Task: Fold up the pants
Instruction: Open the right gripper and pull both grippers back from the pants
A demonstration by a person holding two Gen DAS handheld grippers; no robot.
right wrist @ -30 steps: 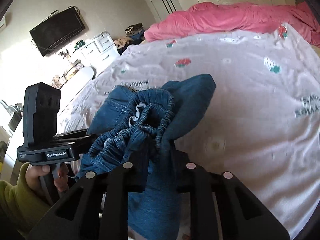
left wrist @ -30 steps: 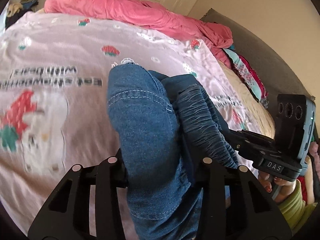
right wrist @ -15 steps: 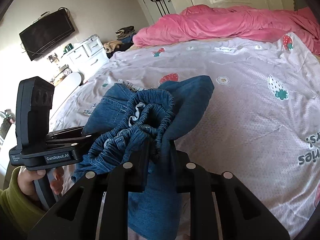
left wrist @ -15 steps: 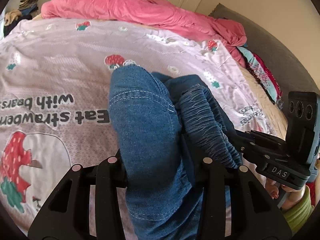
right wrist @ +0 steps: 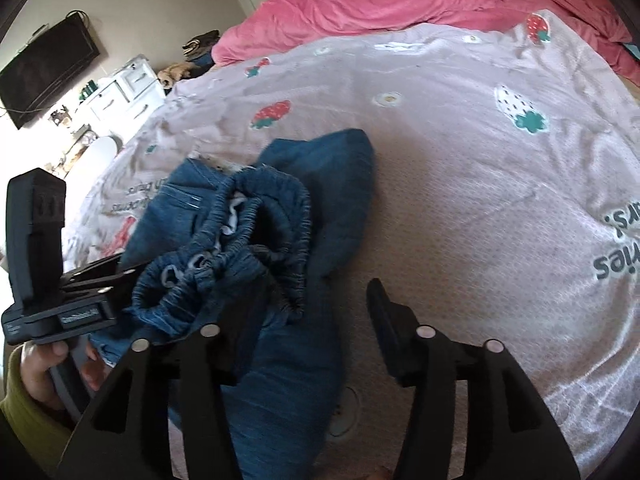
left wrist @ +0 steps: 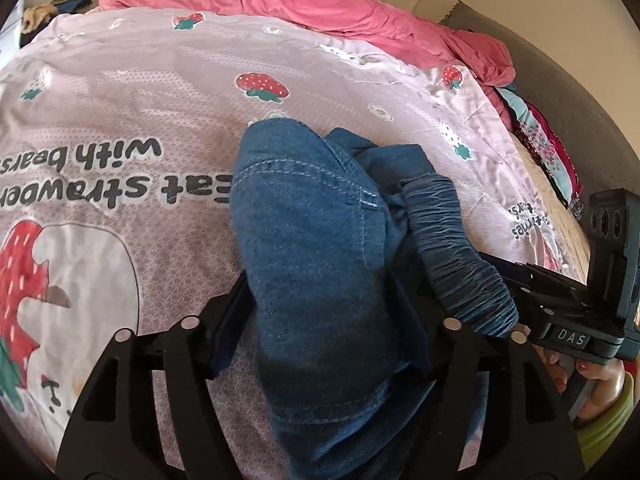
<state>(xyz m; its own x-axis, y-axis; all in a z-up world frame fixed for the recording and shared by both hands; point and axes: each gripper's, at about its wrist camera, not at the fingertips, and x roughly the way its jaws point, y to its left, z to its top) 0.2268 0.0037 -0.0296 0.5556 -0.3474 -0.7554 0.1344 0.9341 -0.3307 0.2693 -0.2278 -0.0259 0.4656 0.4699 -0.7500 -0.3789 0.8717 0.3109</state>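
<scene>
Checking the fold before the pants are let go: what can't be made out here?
- Left wrist view: the pants legs run off the bottom edge, behind the left tool.
- Right wrist view: the right tool, jaws opening; its left finger is buried in denim.
- Both views: the fold's underside, against the bedspread.

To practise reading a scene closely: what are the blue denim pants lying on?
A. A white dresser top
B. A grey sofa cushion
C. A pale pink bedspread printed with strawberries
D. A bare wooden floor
C: the blue denim pants rest on the pale pink bedspread printed with strawberries, which spreads around them in both wrist views.
</scene>
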